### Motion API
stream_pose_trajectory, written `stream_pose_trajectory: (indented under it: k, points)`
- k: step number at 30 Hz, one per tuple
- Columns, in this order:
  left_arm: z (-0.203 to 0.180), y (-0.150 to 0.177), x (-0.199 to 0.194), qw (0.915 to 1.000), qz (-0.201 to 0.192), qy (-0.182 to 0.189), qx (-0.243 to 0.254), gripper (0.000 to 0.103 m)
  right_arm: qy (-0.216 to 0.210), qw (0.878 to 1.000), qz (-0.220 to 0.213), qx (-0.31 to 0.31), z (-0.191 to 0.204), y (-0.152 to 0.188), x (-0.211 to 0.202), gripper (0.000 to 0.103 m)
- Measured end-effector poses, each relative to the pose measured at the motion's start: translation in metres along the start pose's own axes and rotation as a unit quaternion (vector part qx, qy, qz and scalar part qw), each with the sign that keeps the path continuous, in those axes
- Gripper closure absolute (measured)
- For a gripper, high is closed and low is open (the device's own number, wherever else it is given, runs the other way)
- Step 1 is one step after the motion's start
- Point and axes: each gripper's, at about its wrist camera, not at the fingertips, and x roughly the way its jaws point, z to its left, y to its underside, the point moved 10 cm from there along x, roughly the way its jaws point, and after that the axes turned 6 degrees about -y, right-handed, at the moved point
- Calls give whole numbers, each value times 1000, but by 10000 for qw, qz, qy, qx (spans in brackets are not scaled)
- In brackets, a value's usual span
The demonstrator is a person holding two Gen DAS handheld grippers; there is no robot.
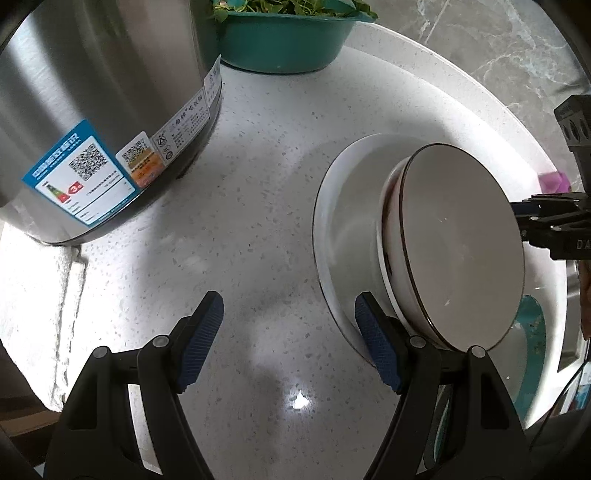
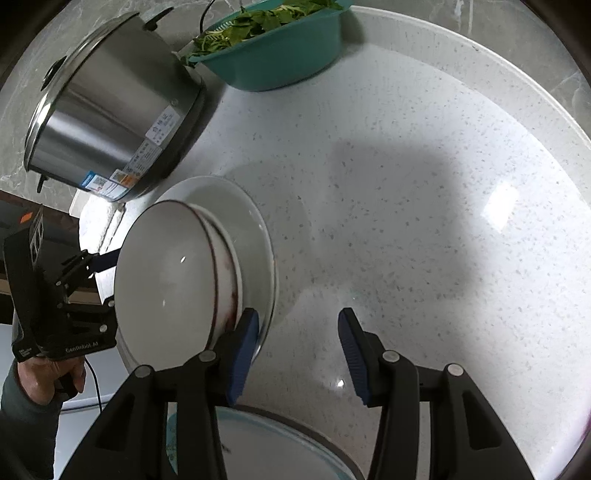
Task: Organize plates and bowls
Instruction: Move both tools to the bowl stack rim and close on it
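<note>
A white bowl with a dark rim line [image 1: 458,243] sits nested on another bowl on a white plate [image 1: 343,229] on the speckled counter. It also shows in the right wrist view [image 2: 166,273], with the plate [image 2: 247,221] under it. My left gripper [image 1: 290,339] is open, just left of the stack, its right pad beside the plate's rim. My right gripper [image 2: 297,354] is open, just right of the stack, its left pad by the plate's rim. Neither holds anything.
A steel cooker pot [image 1: 92,110] stands at the left, also in the right wrist view [image 2: 110,122]. A teal basin of greens [image 1: 288,33] sits at the back [image 2: 273,48]. Another white plate on something teal [image 2: 266,446] lies at the near edge.
</note>
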Motion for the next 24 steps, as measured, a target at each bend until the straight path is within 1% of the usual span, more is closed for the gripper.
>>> stream_pose_trajectory:
  k: [2,4,5,8,11,13,14,17,20,24]
  points:
    - [0,-4,4,10000,-6,-11,-7,31,-88,9998,-164,-44,0,-6,1,56]
    - [-2,-7,8,10000,-14,32,-51,31,-108,9996,-232,-74,0,-10,2,57]
    - [-3,-8,8,10000,-17,59,-76,31,-115,9995,-281,-100,1,-13,1,59]
    - [-1,-15,10,9998,-78,25,-164,31,-187,9988,-404,-203,5,-18,1,62]
    - [-1,-19,11,9997,-139,48,-186,34,-320,9982,-470,-202,6,-20,2,63]
    - [-3,-20,11,9997,-169,48,-141,43,-368,9982,-443,-158,5,-19,5,64]
    - [-4,-19,15,9999,-92,-26,-106,44,-401,9981,-454,-148,5,-18,5,64]
    - [-11,-18,18,9999,-70,34,-112,46,-491,9979,-393,-157,9,-14,6,65]
    - [-16,-18,24,9997,-21,174,-180,45,-481,9978,-369,-268,13,-11,9,65]
    - [-20,-23,27,9998,-69,161,-130,46,-422,9981,-410,-184,10,-16,16,65]
